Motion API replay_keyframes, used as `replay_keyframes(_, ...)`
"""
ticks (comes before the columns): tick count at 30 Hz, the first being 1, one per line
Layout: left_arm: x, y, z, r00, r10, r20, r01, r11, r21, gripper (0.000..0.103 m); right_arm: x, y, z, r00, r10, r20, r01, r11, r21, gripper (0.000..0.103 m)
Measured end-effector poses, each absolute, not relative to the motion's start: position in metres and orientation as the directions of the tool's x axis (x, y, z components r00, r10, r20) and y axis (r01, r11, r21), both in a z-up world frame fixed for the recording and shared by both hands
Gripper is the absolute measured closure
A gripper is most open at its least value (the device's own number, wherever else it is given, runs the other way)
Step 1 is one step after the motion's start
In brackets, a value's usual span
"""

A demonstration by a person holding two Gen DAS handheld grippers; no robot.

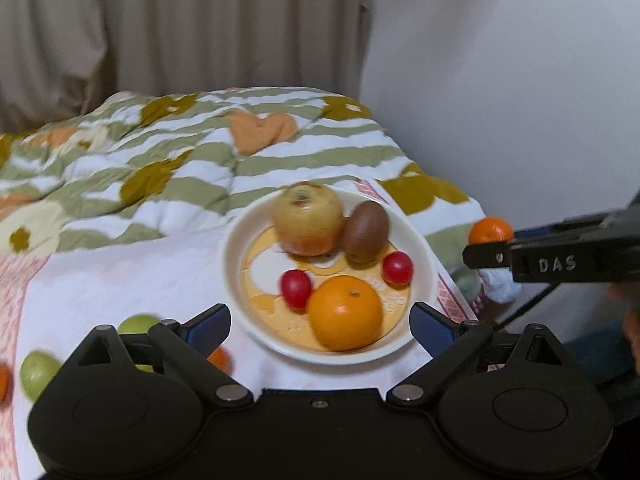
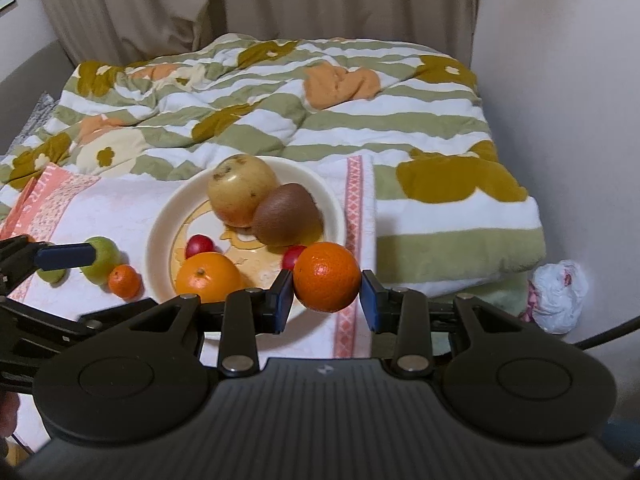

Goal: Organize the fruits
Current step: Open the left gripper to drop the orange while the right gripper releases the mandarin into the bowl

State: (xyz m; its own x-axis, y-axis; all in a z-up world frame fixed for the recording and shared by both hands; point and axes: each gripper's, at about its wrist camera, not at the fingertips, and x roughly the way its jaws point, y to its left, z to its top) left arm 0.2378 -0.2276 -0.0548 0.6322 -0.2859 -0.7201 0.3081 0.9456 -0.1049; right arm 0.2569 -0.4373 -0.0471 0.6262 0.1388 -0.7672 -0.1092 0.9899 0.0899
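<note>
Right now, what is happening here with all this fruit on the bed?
A person with a gripper in each hand is sorting fruit into a white bowl on a towel. The right gripper holds a mandarin above the bowl's near rim. The left gripper is open and empty, close to the bowl. Inside lie an apple, a kiwi, an orange and two red fruits. Two green fruits and a small mandarin wait on the towel.

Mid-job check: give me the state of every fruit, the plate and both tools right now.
Left tool: open, empty.
Right tool: shut on held orange.
Plate: on towel, loaded.
Apple, kiwi, two red fruits, large orange: on plate.
Green fruits, small orange: on towel.
</note>
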Motion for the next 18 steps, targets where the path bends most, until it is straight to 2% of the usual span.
replay_keyframes(4, 0.226, -0.208, -0.048, 0.655, -0.254, -0.711, 0.238, 0.963, -0.124, 0.005, 0.26, -0.421, -0.054, 0.621, 0.176, -0.763, -0.192, 0.979, 0.069, 0.052)
replay_keyframes(12, 0.202, -0.187, -0.041, 0.708, -0.153, -0.689, 0.161, 0.985, -0.053, 0.005, 0.269, -0.399, -0.084, 0.588, 0.215, -0.78, -0.302, 0.953, 0.035, 0.051)
replay_keyframes(17, 0.189, -0.179, -0.039, 0.725, -0.143, -0.674, 0.132, 0.989, -0.068, 0.005, 0.268, -0.397, -0.09, 0.597, 0.245, -0.763, -0.349, 0.937, 0.028, 0.051)
replay_keyframes(18, 0.186, -0.178, -0.038, 0.728, -0.14, -0.672, 0.127, 0.99, -0.068, 0.005, 0.266, -0.397, -0.09, 0.606, 0.248, -0.756, -0.354, 0.935, 0.023, 0.048)
